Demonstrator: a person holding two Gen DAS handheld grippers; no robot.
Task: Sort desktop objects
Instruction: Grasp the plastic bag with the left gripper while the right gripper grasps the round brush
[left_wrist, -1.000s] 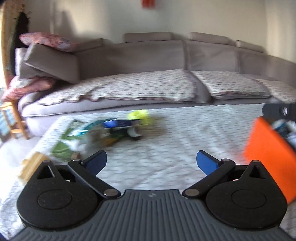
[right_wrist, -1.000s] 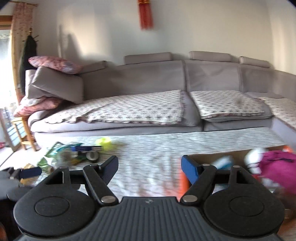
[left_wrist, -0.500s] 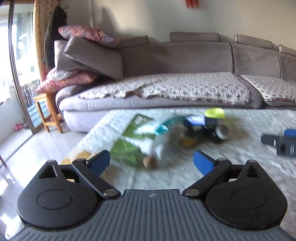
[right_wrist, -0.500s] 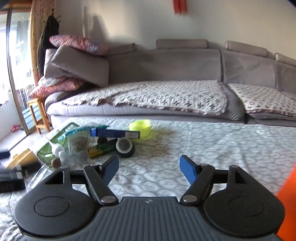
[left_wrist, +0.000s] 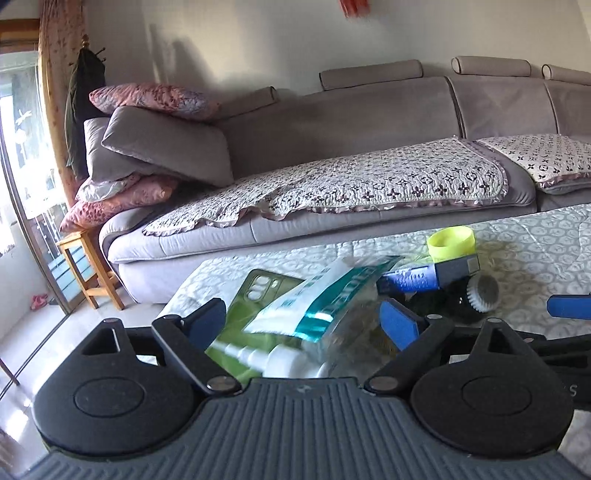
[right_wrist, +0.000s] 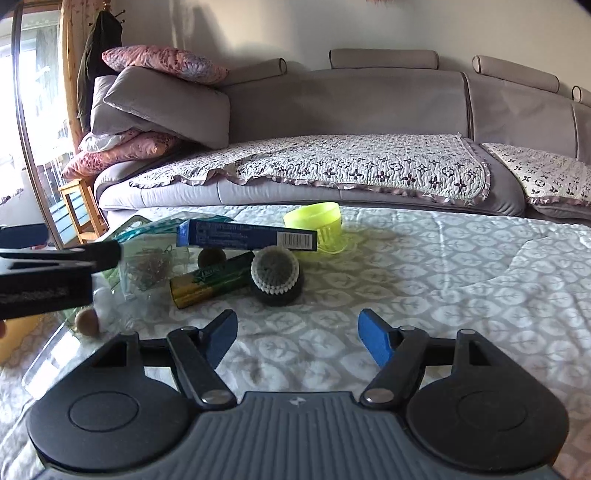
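Note:
A pile of small things lies on the white patterned tablecloth (right_wrist: 424, 280): a yellow-green cup (right_wrist: 314, 221), a long blue box (right_wrist: 247, 236), a round brush (right_wrist: 275, 275), a green-gold tube (right_wrist: 210, 282), a clear bag of paper clips (right_wrist: 151, 266) and a cork ball (right_wrist: 87, 322). My left gripper (left_wrist: 303, 325) hangs low over the pile's left end, its jaws closing. A clear bag with a teal label (left_wrist: 321, 299), a green phone case (left_wrist: 258, 291) and a white bottle (left_wrist: 266, 356) show between its pads, untouched. My right gripper (right_wrist: 299, 339) stands open over bare cloth, short of the brush.
A grey sofa (right_wrist: 351, 107) with quilted covers runs behind the table, with stacked pillows (right_wrist: 159, 96) at its left end. A wooden stool (left_wrist: 88, 266) stands on the floor beyond the table's left edge. The left gripper's black body (right_wrist: 55, 266) reaches in beside the paper clips.
Both views have swung left, away from the orange box, and dropped toward the pile. The left gripper now hangs right over the teal-label bag, its jaws slightly narrower.

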